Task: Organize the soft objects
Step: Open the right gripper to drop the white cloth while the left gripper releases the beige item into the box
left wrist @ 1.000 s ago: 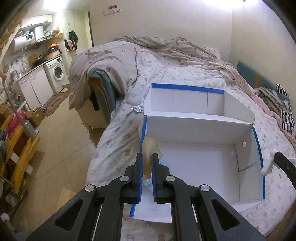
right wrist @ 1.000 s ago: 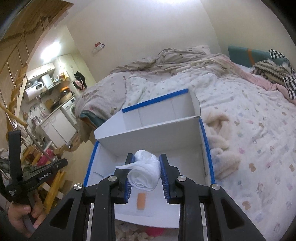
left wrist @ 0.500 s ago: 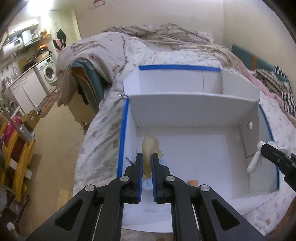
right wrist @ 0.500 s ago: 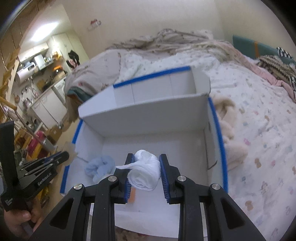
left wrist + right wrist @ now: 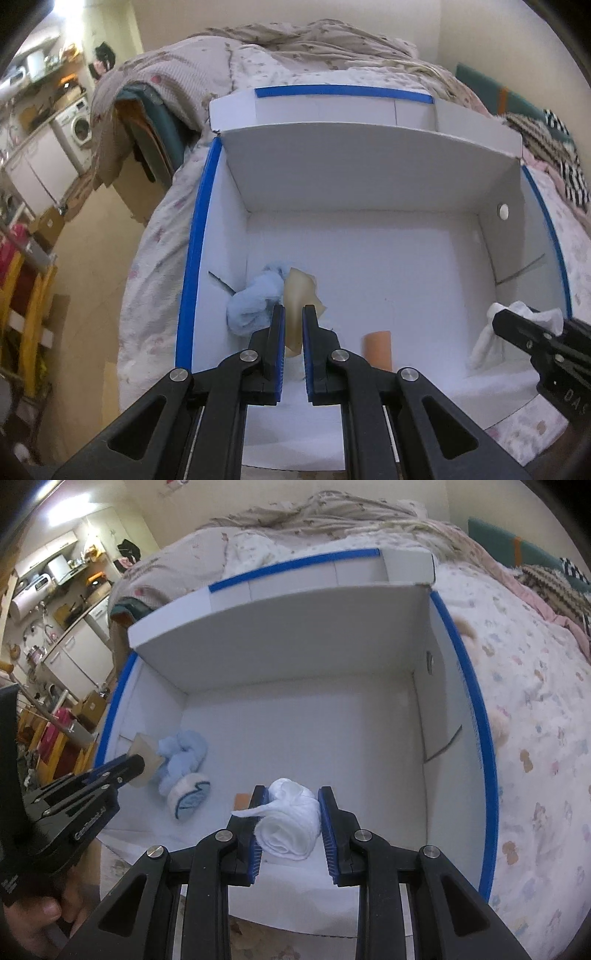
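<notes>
A white box with blue-taped rims (image 5: 195,236) (image 5: 476,709) lies open on the bed. My left gripper (image 5: 293,314) is shut on a thin beige cloth (image 5: 301,291) and holds it over the box's near left part, beside a light blue rolled cloth (image 5: 255,299) (image 5: 184,753) on the box floor. My right gripper (image 5: 290,794) is shut on a white rolled cloth (image 5: 290,819) over the near right part of the box; it also shows in the left wrist view (image 5: 517,325).
An orange tape patch (image 5: 377,349) marks the box floor. A divider wall (image 5: 369,166) separates a far compartment. Fluffy beige items (image 5: 498,723) lie on the patterned bedsheet (image 5: 535,738) right of the box. The floor and kitchen units (image 5: 55,162) lie left of the bed.
Both grippers moved forward and down into the box with their cloths. The light blue roll has come into view beside my left gripper.
</notes>
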{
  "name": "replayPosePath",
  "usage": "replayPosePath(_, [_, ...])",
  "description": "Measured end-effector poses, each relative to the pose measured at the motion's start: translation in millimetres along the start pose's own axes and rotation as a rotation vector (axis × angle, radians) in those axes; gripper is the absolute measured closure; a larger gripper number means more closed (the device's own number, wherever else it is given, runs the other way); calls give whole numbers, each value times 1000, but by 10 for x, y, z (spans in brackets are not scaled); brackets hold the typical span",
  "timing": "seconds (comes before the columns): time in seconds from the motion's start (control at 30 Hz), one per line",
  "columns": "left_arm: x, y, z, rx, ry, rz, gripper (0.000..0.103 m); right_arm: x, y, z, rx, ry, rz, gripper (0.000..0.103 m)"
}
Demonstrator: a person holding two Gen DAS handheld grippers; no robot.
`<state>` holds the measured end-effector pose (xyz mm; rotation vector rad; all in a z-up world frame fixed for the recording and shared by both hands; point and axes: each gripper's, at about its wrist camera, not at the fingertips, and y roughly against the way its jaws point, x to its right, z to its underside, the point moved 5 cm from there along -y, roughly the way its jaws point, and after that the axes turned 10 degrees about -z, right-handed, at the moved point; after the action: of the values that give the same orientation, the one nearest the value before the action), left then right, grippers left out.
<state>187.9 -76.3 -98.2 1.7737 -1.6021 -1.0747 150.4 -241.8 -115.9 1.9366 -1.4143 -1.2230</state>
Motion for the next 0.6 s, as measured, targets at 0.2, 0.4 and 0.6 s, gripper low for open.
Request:
replayPosePath(0.2, [44, -69, 62, -29, -32, 10, 95, 31, -83, 21, -28, -14, 11, 74])
replayPosePath(0.4, [75, -73, 115, -40, -36, 21, 94, 50, -101, 34, -37, -12, 22, 74])
replayPosePath(0.6, [100, -104, 149, -56, -35, 23, 90, 42, -93, 23, -26, -15, 20, 74])
